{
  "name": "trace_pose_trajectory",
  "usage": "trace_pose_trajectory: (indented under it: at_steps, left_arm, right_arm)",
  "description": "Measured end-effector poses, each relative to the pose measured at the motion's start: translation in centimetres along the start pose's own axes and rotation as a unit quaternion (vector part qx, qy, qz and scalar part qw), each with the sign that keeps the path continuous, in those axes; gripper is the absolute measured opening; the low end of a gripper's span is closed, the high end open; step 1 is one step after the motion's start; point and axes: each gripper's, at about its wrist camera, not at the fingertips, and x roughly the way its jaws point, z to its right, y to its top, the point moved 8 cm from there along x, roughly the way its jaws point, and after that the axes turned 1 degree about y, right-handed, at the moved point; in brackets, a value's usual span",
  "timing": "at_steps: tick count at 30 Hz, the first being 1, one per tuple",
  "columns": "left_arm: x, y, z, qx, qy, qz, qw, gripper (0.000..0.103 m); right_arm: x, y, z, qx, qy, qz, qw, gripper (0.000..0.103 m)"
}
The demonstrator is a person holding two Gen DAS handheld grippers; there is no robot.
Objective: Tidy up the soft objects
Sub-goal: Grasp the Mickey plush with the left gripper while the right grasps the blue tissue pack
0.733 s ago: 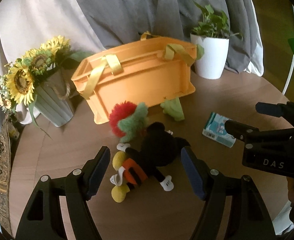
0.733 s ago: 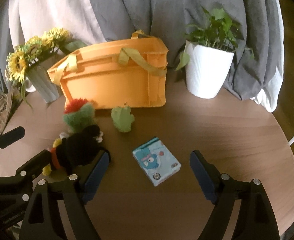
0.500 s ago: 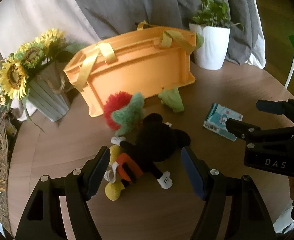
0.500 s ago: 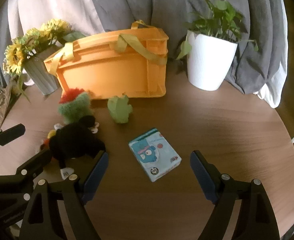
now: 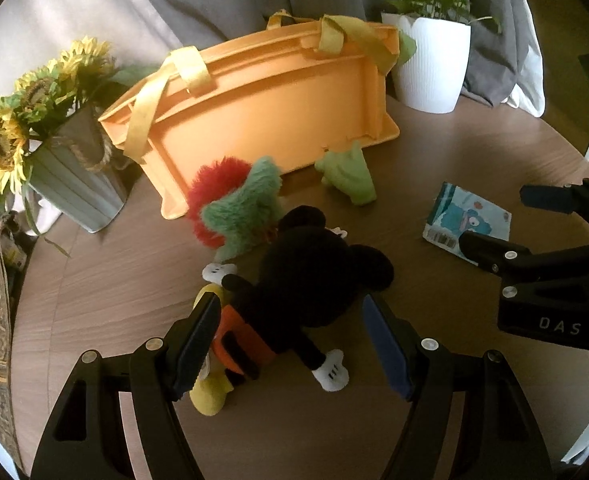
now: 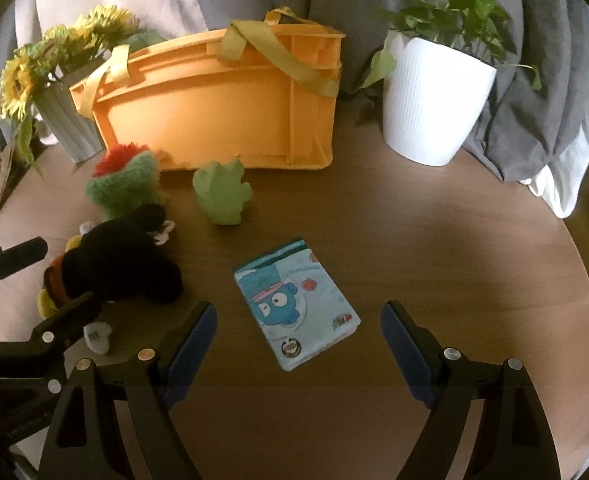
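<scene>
Straddling the black mouse plush (image 5: 310, 276), the left claw (image 5: 290, 344) stands wide open, its two blue-padded fingers set either side of the toy's body; the left pad looks to be right against the toy's orange shorts and yellow shoe, though I cannot tell if it truly touches, and the right pad stands just clear of it. It has hold of nothing. The plush lies on the round wooden tabletop (image 5: 134, 280) with its round ears toward the orange crate (image 5: 262, 108) and its white-gloved hands spread out.

The right claw (image 6: 298, 344) is spread just as wide, gripping nothing, and hovers near a pale blue tissue pack (image 6: 296, 308) printed with a cartoon face, which lies flat on the tabletop ahead of the two fingers and between their lines.

Just beyond the mouse sits a fuzzy green plush with a red tuft (image 5: 234, 204), resting against the crate's side. A smaller light green soft toy (image 5: 348, 174) lies at the crate's near corner. The crate has yellow strap handles draped over its rim; its inside is hidden from both views, so I cannot tell what it holds. To its left stands a ribbed grey vase of sunflowers (image 5: 22, 120), to its right a white pot with a leafy plant (image 6: 434, 92), and grey curtains (image 6: 534, 100) hang behind
</scene>
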Motion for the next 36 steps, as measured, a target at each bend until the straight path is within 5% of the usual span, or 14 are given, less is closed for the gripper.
trace_pose_trajectory:
  at_steps: [25, 29, 36]
  left_arm:
    - [3.6, 1.5, 0.5, 0.011, -0.013, -0.006, 0.9998, 0.072]
    - [3.5, 1.5, 0.6, 0.015, -0.020, 0.003, 0.9997, 0.067]
    - [3.2, 1.2, 0.4, 0.000, -0.028, 0.013, 0.9995, 0.060]
  right_arm:
    - [3.2, 0.4, 0.0, -0.012, 0.029, -0.022, 0.999, 0.084]
    - [3.2, 0.3, -0.1, -0.016, 0.026, -0.022, 0.999, 0.070]
    - [2.7, 0.3, -0.3, -0.017, 0.019, -0.015, 1.000, 0.066]
